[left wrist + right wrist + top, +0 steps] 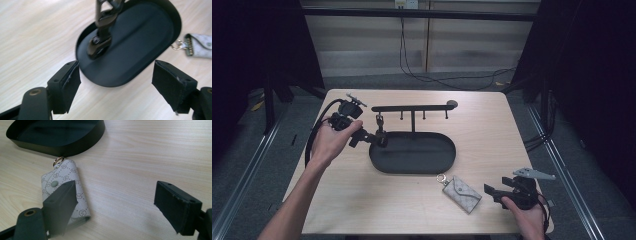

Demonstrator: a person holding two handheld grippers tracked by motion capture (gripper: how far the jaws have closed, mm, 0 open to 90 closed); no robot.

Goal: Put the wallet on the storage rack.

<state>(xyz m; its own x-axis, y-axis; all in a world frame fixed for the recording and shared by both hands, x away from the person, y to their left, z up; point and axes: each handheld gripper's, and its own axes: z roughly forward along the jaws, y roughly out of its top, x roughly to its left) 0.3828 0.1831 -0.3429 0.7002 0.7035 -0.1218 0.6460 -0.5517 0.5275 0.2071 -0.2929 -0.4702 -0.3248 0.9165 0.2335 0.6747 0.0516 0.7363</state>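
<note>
A light wooden table point(492, 125) carries a black oval tray point(413, 152) and a patterned key pouch point(461, 193).

The person's left forearm point(294, 200) comes in from the near left edge and stretches away and to the right across the table. The left hand point(331, 141) is wrapped around the left gripper point(371, 137), which points to the right, roughly level. In the left gripper view its two black jaws stand wide apart with nothing between the pads. The right hand point(527, 214) sits at the near right corner and holds the right gripper point(491, 190), which points left. In the right gripper view its jaws also stand wide apart, gripping nothing.
</note>
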